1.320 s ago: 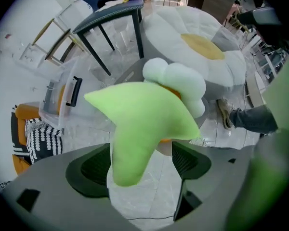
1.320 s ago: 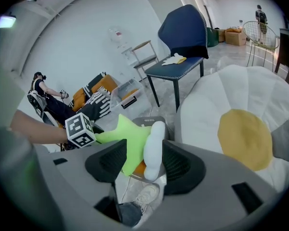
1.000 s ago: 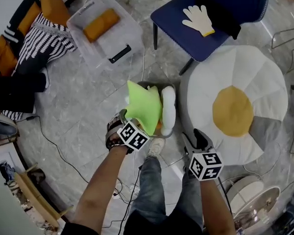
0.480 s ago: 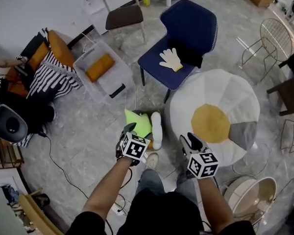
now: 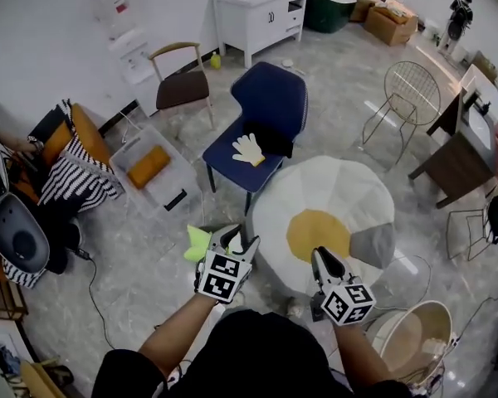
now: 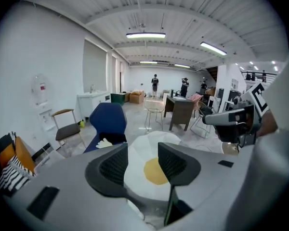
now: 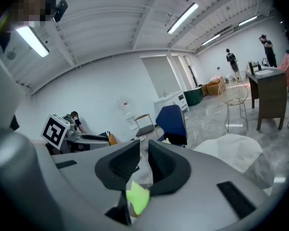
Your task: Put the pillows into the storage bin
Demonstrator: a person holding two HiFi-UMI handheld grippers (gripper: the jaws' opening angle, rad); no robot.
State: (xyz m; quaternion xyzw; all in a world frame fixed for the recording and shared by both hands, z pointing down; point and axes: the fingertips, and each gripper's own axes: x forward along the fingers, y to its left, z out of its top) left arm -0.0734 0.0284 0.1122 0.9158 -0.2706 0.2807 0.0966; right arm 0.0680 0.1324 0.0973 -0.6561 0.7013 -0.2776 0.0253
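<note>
My left gripper is raised at chest height, jaws partly open and just closing, with nothing between them. Behind it a corner of the lime-green pillow shows low on the floor; that pillow also appears below the right jaws. My right gripper hangs over the near edge of the large fried-egg pillow; its jaws have just been closing to a narrow gap and hold nothing. The fried-egg pillow lies far beyond the left jaws. A clear storage bin at the left holds an orange pillow.
A blue chair carrying a white glove stands behind the egg pillow. Striped and orange pillows lie at the far left. A wire chair, a brown desk, a wooden chair and a white cabinet ring the floor.
Both grippers have lifted away from the green and white pillows and their jaws have narrowed. The view has risen too, so the pillows and the floor look smaller and farther.
</note>
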